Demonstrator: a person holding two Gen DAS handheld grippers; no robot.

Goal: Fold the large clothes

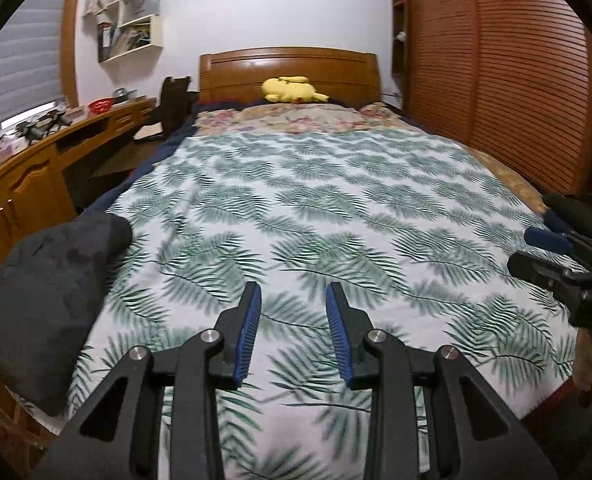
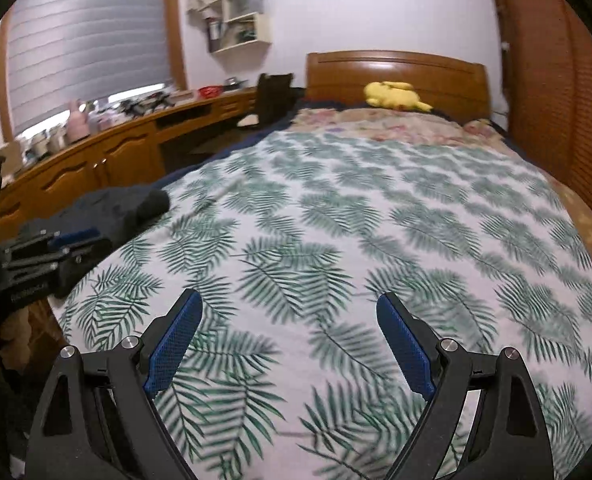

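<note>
A dark grey garment lies bunched on the near left edge of the bed, on the palm-leaf print cover. My left gripper hovers over the cover just right of the garment, open, with only the print showing between its blue pads. My right gripper stands wide open over bare cover, holding nothing. In the right wrist view the garment lies far left, behind the left gripper. The right gripper shows at the right edge of the left wrist view.
A yellow plush toy lies at the wooden headboard, beyond a floral blanket. A cluttered wooden desk and a dark chair run along the left. Louvred wardrobe doors line the right side.
</note>
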